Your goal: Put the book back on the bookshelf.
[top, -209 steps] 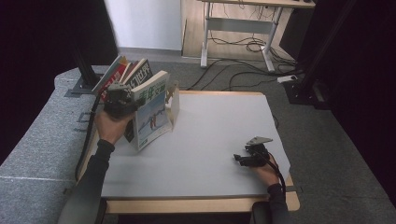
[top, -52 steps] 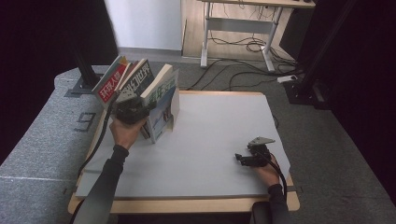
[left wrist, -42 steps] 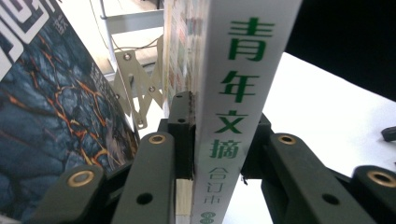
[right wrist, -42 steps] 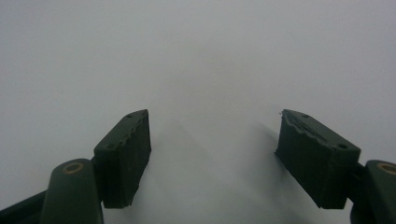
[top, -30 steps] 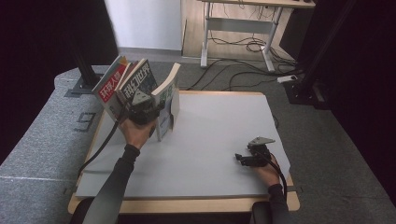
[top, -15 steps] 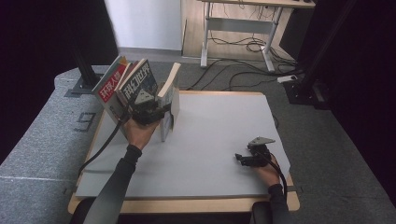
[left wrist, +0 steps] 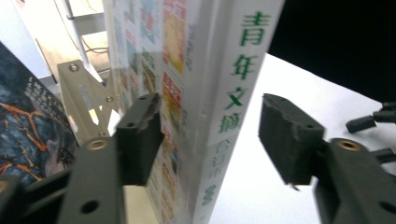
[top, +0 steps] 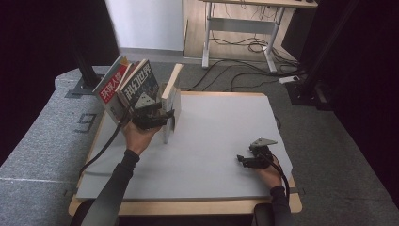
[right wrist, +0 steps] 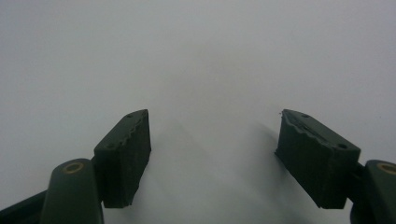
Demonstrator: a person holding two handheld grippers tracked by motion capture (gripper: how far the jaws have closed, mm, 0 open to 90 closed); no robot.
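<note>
At the far left corner of the white surface [top: 221,141], a white-spined book [left wrist: 224,107] stands upright beside two leaning books [top: 129,89]. The left hand-held gripper [left wrist: 210,135] straddles its spine, jaws just opening; the right pad stands clear of it. Well to the book's right, the right hand-held gripper [right wrist: 212,154] rests spread, nothing between its jaws.
</note>
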